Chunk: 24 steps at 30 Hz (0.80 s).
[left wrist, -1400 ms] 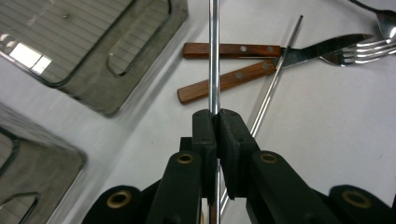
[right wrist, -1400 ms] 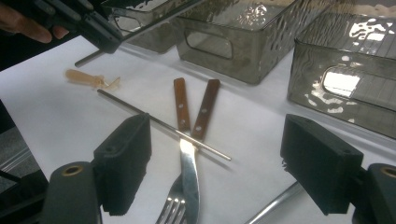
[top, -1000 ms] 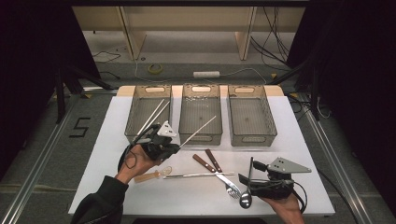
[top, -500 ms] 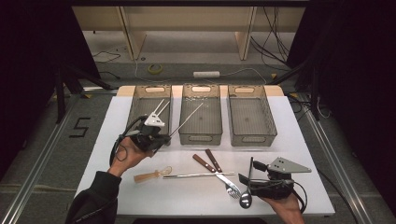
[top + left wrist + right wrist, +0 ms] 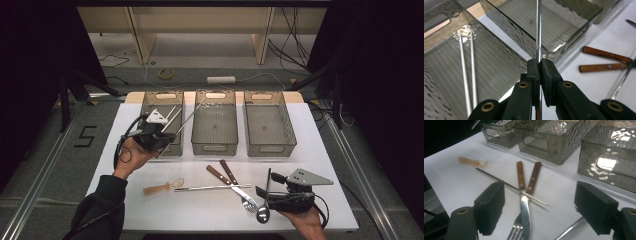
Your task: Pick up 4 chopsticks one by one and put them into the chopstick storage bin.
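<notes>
My left gripper (image 5: 159, 134) is shut on a thin metal chopstick (image 5: 189, 116) and holds it over the left smoked bin (image 5: 148, 103). Its tip slants up toward the middle bin (image 5: 215, 148). In the left gripper view the pads (image 5: 533, 71) pinch the chopstick (image 5: 538, 30), and two more metal chopsticks (image 5: 468, 75) lie inside the left bin (image 5: 499, 45). My right gripper (image 5: 264, 188) rests near the front right of the table, open, beside a metal spoon (image 5: 262, 214). Between its jaws (image 5: 542, 207) I see a wood-handled knife (image 5: 522, 202) and a fork (image 5: 517, 231).
On the white table (image 5: 320, 150) lie an amber plastic spoon (image 5: 162, 188), another metal chopstick (image 5: 212, 188), and the crossed knife (image 5: 217, 173) and fork (image 5: 230, 171). The right bin (image 5: 270, 148) stands at the back.
My left hand has carried the chopstick left and away from me, from the table's middle to over the left bin. The right gripper has stayed put.
</notes>
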Each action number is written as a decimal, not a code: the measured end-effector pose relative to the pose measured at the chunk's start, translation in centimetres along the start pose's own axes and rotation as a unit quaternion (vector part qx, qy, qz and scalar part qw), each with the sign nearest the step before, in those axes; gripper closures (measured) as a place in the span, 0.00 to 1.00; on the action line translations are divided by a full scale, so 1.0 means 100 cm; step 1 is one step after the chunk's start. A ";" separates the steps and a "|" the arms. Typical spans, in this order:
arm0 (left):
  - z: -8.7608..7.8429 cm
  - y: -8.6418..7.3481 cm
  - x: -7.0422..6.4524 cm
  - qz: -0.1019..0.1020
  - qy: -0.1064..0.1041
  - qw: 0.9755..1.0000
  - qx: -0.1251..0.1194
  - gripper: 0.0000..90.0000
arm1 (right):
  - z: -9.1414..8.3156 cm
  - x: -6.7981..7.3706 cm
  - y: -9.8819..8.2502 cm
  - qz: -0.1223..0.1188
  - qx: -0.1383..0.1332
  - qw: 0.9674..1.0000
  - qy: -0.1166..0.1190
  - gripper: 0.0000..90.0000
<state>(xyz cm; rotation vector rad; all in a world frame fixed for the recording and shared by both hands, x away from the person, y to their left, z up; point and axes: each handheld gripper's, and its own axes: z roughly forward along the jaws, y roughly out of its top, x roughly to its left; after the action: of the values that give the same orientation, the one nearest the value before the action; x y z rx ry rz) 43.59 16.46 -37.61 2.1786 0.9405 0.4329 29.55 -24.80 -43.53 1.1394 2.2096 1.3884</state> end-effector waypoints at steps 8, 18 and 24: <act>-0.001 0.003 0.018 -0.023 0.017 1.000 -0.014 0.94 | 0.000 0.000 0.000 0.000 0.000 1.000 0.001 0.28; -0.003 0.003 0.044 -0.049 0.047 0.997 -0.025 0.94 | 0.001 0.001 0.000 0.000 0.003 1.000 0.002 0.28; 0.001 0.003 0.049 -0.052 0.066 0.996 -0.025 0.94 | 0.002 0.000 -0.001 0.001 0.004 1.000 0.002 0.28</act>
<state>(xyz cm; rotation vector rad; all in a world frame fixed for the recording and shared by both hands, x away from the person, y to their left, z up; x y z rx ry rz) 47.12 19.91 -37.36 2.0660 1.0979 0.5482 29.62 -24.69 -43.68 1.1438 2.2198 1.3843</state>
